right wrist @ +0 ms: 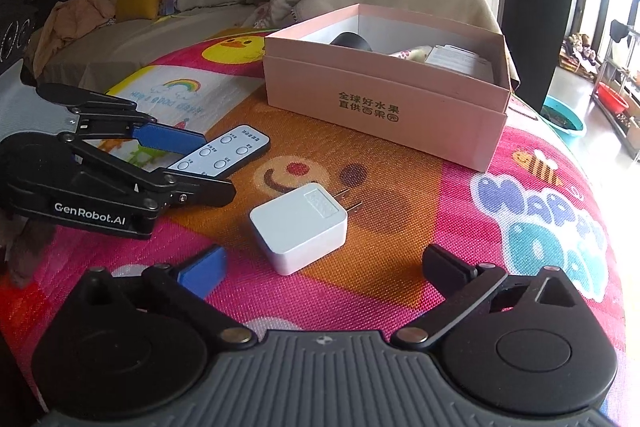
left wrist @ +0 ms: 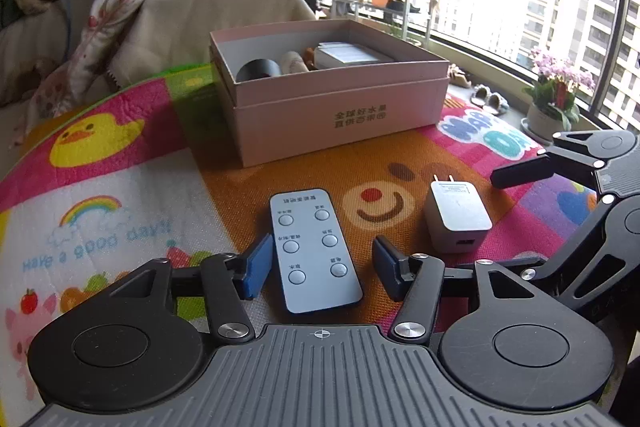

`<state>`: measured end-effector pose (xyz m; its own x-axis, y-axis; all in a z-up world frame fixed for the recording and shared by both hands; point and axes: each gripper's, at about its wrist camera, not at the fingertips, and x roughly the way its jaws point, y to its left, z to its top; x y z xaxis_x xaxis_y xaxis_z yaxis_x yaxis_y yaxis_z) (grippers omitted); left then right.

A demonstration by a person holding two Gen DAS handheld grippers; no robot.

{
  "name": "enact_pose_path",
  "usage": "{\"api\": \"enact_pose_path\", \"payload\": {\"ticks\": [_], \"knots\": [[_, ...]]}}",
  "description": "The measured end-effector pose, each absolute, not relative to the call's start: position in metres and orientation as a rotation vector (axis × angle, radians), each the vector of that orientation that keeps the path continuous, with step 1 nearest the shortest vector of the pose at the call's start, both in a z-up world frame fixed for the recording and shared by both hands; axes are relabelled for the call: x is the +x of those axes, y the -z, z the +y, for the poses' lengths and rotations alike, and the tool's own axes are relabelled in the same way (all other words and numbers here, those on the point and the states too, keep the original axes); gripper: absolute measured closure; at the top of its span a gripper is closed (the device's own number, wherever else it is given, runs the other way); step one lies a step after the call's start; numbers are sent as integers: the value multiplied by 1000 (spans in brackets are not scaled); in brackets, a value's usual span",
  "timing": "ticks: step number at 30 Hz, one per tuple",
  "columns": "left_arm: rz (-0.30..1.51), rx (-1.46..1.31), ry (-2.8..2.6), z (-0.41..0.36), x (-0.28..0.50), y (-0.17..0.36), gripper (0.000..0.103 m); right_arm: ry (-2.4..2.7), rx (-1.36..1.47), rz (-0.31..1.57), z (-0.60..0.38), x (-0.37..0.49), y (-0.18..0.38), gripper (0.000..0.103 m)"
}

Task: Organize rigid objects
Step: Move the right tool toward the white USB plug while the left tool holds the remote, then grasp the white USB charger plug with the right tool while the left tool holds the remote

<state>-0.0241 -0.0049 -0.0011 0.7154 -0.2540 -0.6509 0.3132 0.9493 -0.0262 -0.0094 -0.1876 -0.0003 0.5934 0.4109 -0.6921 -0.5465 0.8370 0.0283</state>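
Left hand-held gripper: spread, astride remote, pads clear.
Right hand-held gripper: spread wide, empty; charger at 12 o'clock.
Box: beyond both, contents half hidden.
Surface: play mat.

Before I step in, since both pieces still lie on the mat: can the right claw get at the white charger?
Probably yes. The right claw stands open with the white charger lying just ahead of its fingers, nothing between them; the left claw sits off beside the remote.
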Motion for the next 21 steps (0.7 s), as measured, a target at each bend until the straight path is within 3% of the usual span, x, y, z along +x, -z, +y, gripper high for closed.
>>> {"api": "enact_pose_path", "payload": {"ticks": [2, 6, 9, 11, 21], "knots": [[707, 73, 289, -2, -22, 0, 58, -521, -183, 747, -183, -12, -1, 1], [709, 14, 292, 7, -20, 0, 59, -515, -195, 714, -169, -19, -3, 18], [704, 30, 288, 5, -21, 0, 59, -530, -213, 685, -160, -23, -5, 36], [702, 35, 285, 3, -21, 0, 59, -535, -216, 681, -160, -23, -6, 54], [668, 115, 262, -14, -34, 2, 59, -463, -207, 714, -196, -23, -11, 54]]}}
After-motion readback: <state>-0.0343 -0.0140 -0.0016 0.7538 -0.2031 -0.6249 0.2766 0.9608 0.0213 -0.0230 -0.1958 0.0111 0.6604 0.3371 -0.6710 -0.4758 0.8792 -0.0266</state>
